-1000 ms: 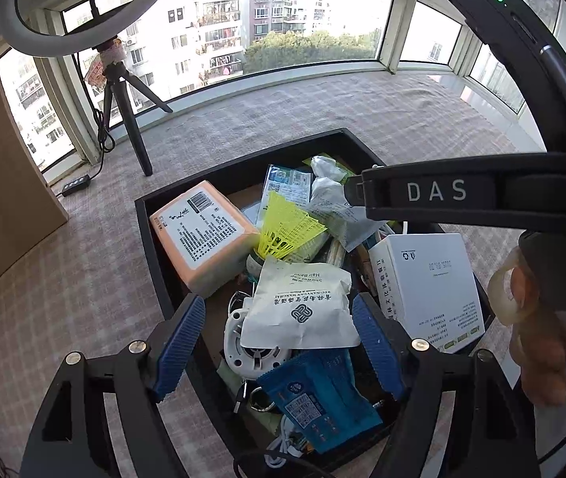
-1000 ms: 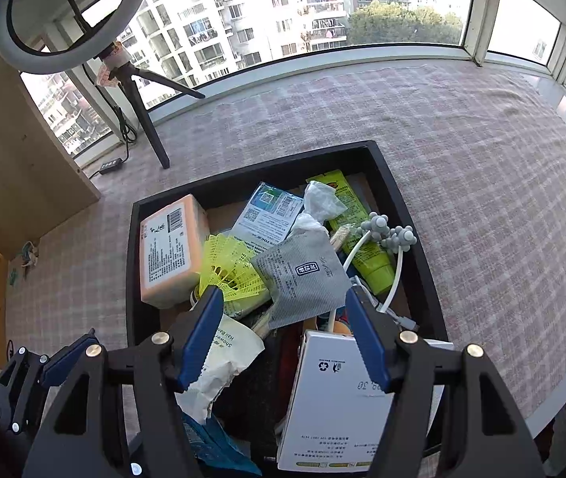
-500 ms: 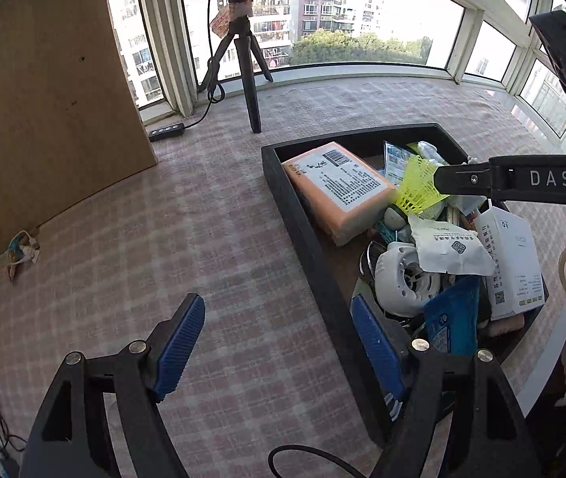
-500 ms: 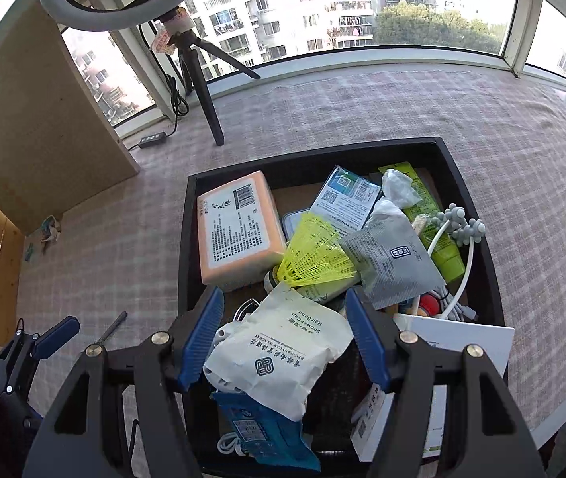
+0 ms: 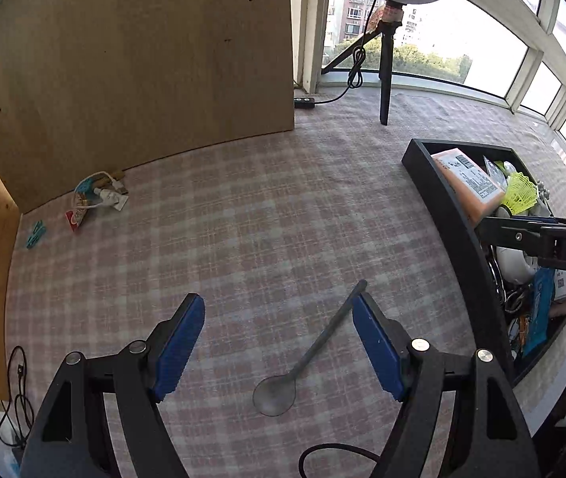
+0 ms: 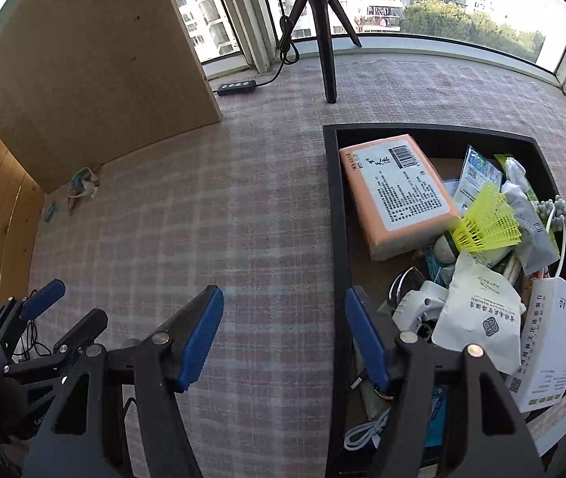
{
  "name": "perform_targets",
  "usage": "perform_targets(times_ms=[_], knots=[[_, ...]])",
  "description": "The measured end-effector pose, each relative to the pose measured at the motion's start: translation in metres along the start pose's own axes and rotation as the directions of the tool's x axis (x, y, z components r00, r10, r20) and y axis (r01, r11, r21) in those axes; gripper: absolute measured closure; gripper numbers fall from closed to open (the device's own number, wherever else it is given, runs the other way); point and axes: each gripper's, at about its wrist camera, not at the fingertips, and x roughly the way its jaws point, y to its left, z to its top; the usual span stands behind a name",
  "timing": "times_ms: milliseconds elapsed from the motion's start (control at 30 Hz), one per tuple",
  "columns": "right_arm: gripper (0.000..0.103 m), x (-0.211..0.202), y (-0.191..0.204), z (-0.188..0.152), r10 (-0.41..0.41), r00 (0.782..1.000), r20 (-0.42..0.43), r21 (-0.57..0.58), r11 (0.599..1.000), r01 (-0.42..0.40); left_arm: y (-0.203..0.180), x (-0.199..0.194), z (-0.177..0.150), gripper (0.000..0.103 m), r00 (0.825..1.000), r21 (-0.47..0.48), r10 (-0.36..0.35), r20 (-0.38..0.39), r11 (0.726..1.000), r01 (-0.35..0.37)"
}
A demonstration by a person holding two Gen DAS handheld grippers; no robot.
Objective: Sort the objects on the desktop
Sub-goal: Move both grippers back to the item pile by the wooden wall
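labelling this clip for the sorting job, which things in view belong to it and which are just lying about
Part of the job:
black tray
orange packet
yellow shuttlecock
white pouch
grey spoon

Just lying about:
tripod
power strip
wooden board
small litter by the board

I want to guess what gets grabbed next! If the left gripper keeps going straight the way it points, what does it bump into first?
Probably the grey spoon lying on the checked cloth. The left gripper is open and empty, and the spoon lies between its fingers, nearer the right one. Depth is hard to judge, so it might meet bare cloth instead.
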Motion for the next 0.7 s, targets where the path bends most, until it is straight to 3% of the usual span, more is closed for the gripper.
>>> perform_targets(times_ms=[267, 533, 633, 700], knots=[[0.04, 0.022, 0.097, 0.016, 0.048, 0.998, 0.029, -0.046, 0.998, -0.047, 0.119, 0.006, 0.002, 0.028, 0.997, -0.114, 0.074, -0.002, 0.991, -0.073], [0.04, 0.068, 0.189, 0.059, 0.116, 0.993, 0.032, -0.066, 0.991, -0.113, 0.236, 0.032, 0.02, 0.029, 0.991, -0.288, 0.13, -0.008, 0.949, -0.127], [0.04, 0.089, 0.217, 0.077, 0.14, 0.99, 0.031, -0.063, 0.988, -0.138, 0.273, 0.05, 0.033, 0.034, 0.992, -0.371, 0.128, -0.018, 0.92, -0.125], [0.041, 0.105, 0.234, 0.087, 0.154, 0.988, 0.026, -0.062, 0.986, -0.152, 0.297, 0.063, 0.04, 0.049, 0.991, -0.427, 0.131, -0.03, 0.895, -0.131]])
